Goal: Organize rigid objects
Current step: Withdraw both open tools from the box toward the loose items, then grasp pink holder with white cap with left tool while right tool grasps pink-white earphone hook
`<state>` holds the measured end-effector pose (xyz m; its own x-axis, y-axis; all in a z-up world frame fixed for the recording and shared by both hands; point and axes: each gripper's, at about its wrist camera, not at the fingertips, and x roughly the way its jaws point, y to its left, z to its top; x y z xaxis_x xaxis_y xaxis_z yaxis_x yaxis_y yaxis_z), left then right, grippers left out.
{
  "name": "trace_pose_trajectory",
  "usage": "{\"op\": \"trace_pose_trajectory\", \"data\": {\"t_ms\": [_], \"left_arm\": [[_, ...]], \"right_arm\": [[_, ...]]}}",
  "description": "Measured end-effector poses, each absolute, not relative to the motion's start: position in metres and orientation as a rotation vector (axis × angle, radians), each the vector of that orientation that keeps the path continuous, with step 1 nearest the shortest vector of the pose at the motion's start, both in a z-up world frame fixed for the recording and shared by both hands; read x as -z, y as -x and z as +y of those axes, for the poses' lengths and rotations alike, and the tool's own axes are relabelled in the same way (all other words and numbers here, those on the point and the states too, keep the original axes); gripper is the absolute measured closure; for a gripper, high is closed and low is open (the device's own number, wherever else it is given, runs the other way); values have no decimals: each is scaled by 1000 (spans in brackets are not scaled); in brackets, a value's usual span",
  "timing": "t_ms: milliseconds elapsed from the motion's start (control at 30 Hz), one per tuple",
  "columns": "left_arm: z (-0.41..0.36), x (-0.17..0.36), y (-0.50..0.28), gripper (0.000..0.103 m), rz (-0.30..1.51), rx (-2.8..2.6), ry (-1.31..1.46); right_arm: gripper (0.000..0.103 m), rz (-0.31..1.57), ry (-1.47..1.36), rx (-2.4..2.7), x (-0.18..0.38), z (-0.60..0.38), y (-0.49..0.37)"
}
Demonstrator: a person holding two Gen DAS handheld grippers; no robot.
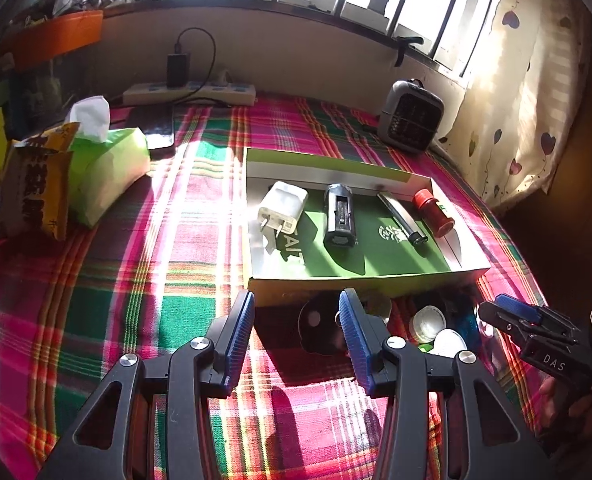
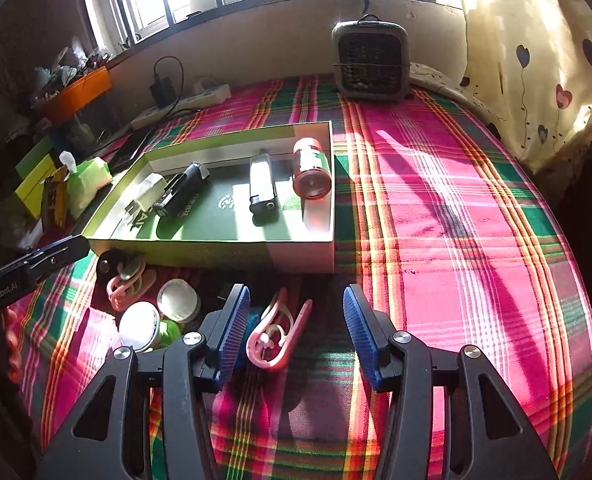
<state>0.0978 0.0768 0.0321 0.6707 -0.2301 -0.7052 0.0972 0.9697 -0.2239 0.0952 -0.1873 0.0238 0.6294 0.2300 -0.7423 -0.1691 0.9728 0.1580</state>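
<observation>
Pink clip point(image 2: 274, 334) lies on the plaid cloth point(image 2: 436, 208) between the spread, empty fingers of the right gripper point(image 2: 296, 330); only the right view shows it. Left gripper point(image 1: 296, 336) also spread, empty. Green box point(image 1: 368, 282) holds four items: white charger point(image 1: 282, 210), black battery holder point(image 1: 339, 216), black lighter point(image 1: 402, 218), red bottle point(image 1: 434, 212).

Woven plaid cloth point(image 2: 436, 208), matt, across centre frame; cardboard box point(image 2: 304, 258) with smooth walls upper left; glossy red plastic bottle point(image 2: 311, 168) inside; shiny white plastic charger point(image 1: 282, 208); smooth pink plastic clip point(image 2: 276, 336) lower centre; ribbed blue pads point(image 2: 232, 332) on matt black plastic arms
</observation>
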Motion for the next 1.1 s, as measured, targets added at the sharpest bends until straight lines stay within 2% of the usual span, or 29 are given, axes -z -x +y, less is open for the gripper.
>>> {"op": "trace_pose_trajectory", "data": {"t_ms": [767, 1100], "left_arm": [[63, -15, -92, 59, 870, 259, 156], [47, -18, -85, 60, 871, 298, 134]], "right_arm": [[51, 893, -94, -204, -12, -191, -83], [51, 906, 4, -173, -9, -183, -91]]}}
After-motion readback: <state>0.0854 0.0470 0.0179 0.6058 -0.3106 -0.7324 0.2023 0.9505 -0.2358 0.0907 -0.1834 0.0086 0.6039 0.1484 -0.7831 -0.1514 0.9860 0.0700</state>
